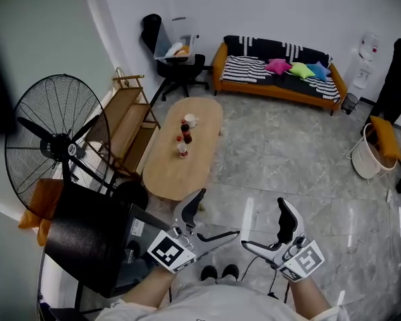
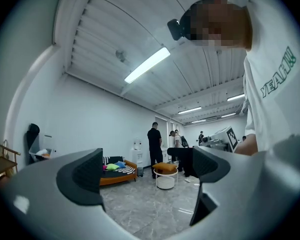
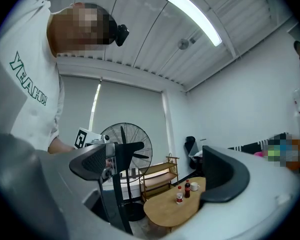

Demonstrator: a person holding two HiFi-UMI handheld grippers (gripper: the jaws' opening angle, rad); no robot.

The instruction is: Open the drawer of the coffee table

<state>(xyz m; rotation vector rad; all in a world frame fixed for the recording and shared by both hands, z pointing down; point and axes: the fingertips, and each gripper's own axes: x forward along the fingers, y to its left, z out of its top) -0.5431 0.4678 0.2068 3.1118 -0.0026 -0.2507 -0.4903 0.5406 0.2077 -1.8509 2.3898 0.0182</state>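
The oval wooden coffee table [image 1: 184, 154] stands a few steps ahead of me on the tiled floor, with two bottles [image 1: 184, 136] and a white cup [image 1: 191, 120] on top. No drawer shows from this angle. My left gripper [image 1: 212, 218] and right gripper [image 1: 271, 230] hang in front of my waist, well short of the table, turned toward each other. Both are open and hold nothing. In the right gripper view the table [image 3: 172, 210] lies between the open jaws of the right gripper [image 3: 160, 170]. The left gripper [image 2: 147, 170] faces the far side of the room.
A large floor fan [image 1: 57, 146] and a black chair [image 1: 97, 236] stand close on my left. A wooden shelf [image 1: 130, 122] lines the table's left side. Farther off are an office chair [image 1: 177, 69], an orange sofa [image 1: 281, 75] and a white basket [image 1: 377, 154]. People [image 2: 155, 149] stand at the far wall.
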